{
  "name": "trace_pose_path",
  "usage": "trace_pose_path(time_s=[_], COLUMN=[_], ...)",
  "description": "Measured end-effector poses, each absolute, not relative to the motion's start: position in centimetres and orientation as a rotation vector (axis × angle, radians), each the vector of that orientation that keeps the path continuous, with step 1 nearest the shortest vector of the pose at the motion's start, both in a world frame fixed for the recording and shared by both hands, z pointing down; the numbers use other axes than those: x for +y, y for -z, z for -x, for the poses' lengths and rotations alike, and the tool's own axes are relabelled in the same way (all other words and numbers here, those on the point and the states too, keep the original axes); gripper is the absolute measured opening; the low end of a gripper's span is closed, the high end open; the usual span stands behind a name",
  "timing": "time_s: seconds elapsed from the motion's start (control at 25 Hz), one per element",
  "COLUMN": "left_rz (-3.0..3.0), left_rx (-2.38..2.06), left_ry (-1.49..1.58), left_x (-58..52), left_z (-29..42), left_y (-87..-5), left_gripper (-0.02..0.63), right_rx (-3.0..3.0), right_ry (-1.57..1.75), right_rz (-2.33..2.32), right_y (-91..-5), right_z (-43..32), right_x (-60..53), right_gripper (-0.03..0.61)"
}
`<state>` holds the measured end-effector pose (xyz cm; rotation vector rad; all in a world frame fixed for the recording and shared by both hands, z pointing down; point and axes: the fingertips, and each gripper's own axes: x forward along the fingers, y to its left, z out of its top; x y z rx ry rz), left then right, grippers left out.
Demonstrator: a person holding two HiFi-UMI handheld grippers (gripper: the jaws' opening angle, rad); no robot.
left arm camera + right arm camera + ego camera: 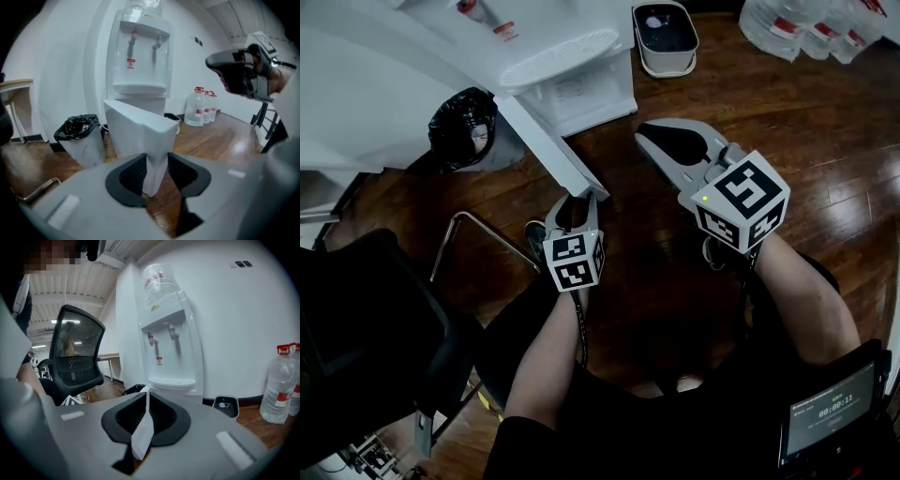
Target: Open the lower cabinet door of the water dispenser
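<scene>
1. Head view: dispenser [581, 98] at top, white. Its lower door [546, 141] stands open, angled out from the dispenser's base toward the person.
2. L gripper [579, 199] is at the door's free end, jaws closed on that edge, well out from the dispenser.
3. R gripper [661, 141] is right of the door and apart from it, pointing at the dispenser. Jaws apart, nothing in them.
4. Bin [461, 127] w/ black liner is left of the dispenser; a small tub [666, 37] is just right of it; bottles [787, 28] are farther right. Chair [366, 328] is well left and nearer the person.
5. L gripper view: pads [133, 176] sit against both faces of the door [140, 131], its lower corner between them. Dispenser [140, 56] is straight behind, bin [79, 138] to its left, bottles [201, 108] to its right. R gripper [213, 63] hangs upper right, off the door.
6. R gripper view: jaws wide. The door [143, 432] shows edge-on as a thin white strip in the gap, seen beyond the pads, not gripped. Dispenser [171, 333] is ahead, chair [75, 357] to its left, tub [226, 406] and bottles [279, 385] to its right.
</scene>
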<state>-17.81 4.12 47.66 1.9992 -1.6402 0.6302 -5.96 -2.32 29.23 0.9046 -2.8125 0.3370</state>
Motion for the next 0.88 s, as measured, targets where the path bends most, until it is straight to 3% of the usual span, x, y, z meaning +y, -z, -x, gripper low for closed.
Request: trace_pose_path(time_s=[0.32, 0.56, 0.88], left_rz=[-2.115, -2.064, -2.097], left_rx=[-1.635, -1.634, -1.635], left_ry=[-0.876, -0.869, -0.780], left_x=[2.8, 1.5, -3.5], left_z=[16.5, 15.4, 11.1], left_y=[-53.7, -56.7, -56.6], left_gripper=[0.172, 0.175, 0.143], right_rx=[-2.835, -2.875, -2.764], right_ry=[-0.383, -0.389, -0.418], right_rz=[-0.940, -0.956, -0.942], right_y=[-28.1, -26.5, -30.4], right_z=[4.5, 3.6, 0.8], right_x=[-5.4, -6.6, -7.9], right_gripper=[0.023, 0.021, 0.021])
